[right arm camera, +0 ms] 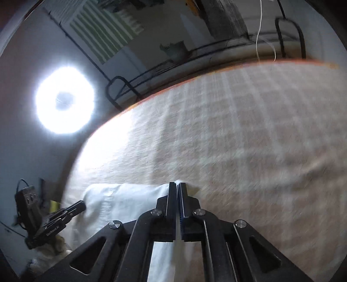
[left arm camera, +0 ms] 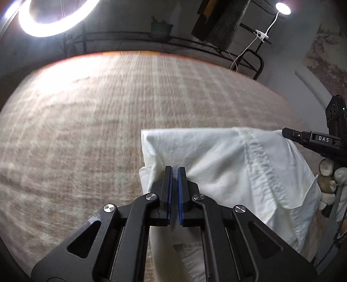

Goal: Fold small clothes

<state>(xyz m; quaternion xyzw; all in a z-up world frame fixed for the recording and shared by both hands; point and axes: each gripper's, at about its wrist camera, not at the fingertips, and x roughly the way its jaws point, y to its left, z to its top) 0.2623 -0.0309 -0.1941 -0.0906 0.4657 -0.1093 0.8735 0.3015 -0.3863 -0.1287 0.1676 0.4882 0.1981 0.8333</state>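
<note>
Left claw point(left arm camera: 175, 171), nearest the lens: jaws drawn almost together, a thin slot between the blue pads point(left arm camera: 169, 191), white cloth point(left arm camera: 216, 173) pinched at the tips near its left edge. The cloth looks like a small shirt; a stitched band point(left arm camera: 258, 156) runs down it, possibly a placket, cannot confirm. It hangs in a sheet from the two grip points, its upper edge stretched roughly level between them, its lower part falling below the frame. Right claw point(right arm camera: 177, 187): jaws likewise nearly closed, a sliver of white fabric caught between them at the cloth's other top corner. In the left view this claw enters from the right, its tip meeting the cloth edge; in the right view the left claw sits at the cloth's far side. Judgement: holding both top corners apart keeps the cloth taut and flat, so it can be laid down without wrinkles or folded along a clean line. Beneath is a worktop point(left arm camera: 86, 130) under a beige checked cover with an orange far edge; the cloth sits over its near side, contact not discernible. Both views are motion-blurred. Ring light point(left arm camera: 54, 19) at upper left; dark metal rack point(left arm camera: 130, 36) behind the worktop. Folding looks at an early stage.
</note>
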